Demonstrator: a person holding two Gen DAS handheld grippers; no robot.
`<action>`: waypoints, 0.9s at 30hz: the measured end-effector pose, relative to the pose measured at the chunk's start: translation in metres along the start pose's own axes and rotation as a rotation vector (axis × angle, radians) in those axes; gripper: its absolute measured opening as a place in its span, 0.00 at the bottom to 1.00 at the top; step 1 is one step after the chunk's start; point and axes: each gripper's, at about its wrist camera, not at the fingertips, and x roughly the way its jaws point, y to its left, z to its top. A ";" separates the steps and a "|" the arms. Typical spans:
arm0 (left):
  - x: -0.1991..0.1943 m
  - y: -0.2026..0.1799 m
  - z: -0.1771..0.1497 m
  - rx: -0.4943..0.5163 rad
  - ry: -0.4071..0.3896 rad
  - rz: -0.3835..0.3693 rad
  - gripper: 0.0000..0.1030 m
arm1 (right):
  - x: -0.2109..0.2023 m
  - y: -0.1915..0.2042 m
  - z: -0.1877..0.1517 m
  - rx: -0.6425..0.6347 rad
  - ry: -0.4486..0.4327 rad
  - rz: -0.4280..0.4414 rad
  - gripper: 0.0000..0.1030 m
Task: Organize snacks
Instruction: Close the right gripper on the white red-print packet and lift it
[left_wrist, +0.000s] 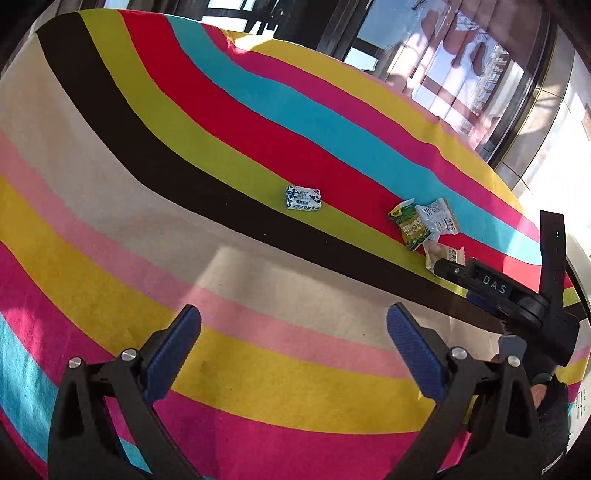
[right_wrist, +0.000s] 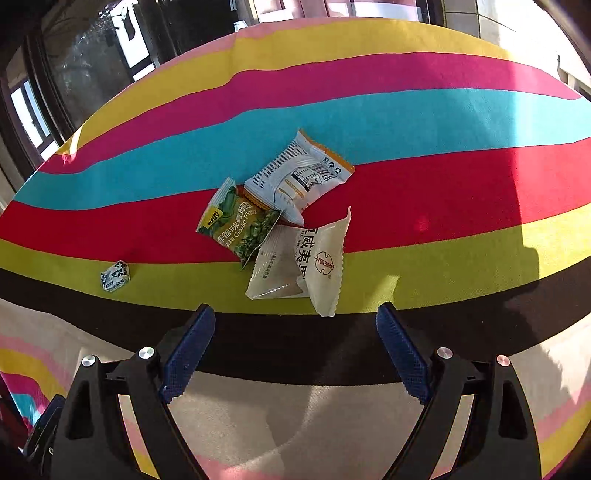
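Four snack packets are lying on the striped tablecloth (right_wrist: 443, 122), three of them bunching into a loose pile and one sitting well apart. Both tools are hanging empty: the right gripper (right_wrist: 295, 347) is standing wide with nothing between its blue pads, just short of the pile, and the left gripper (left_wrist: 293, 338) is gaping just as wide over bare cloth.

The step in hand looks like gathering, and the stray is probably the piece to fetch. Doing it well is meaning a low, flat approach, closing across the packet's short sides so the slick film is not squirting out, and lifting clear before carrying it over so the pile is not getting nudged.

Going by size: the pale translucent wafer packet (right_wrist: 306, 266) with red print is lying nearest the right gripper, one corner curling up. The white foil packet (right_wrist: 299, 177) is showing its barcode back. The green garlic-pea packet (right_wrist: 240, 225) is tucking between and touching both. Smallest, the blue-and-white packet (left_wrist: 303, 198) on the lime stripe; its contents I cannot quite make out.
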 end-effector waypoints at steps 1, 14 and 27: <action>0.001 -0.001 0.000 -0.002 0.002 -0.001 0.98 | 0.009 0.007 0.005 -0.014 0.010 -0.040 0.84; 0.013 -0.011 0.002 0.033 0.036 0.016 0.98 | -0.002 -0.012 -0.013 -0.105 0.015 -0.048 0.45; 0.019 -0.015 0.003 0.047 0.049 0.039 0.98 | -0.090 -0.065 -0.080 -0.090 -0.114 0.201 0.42</action>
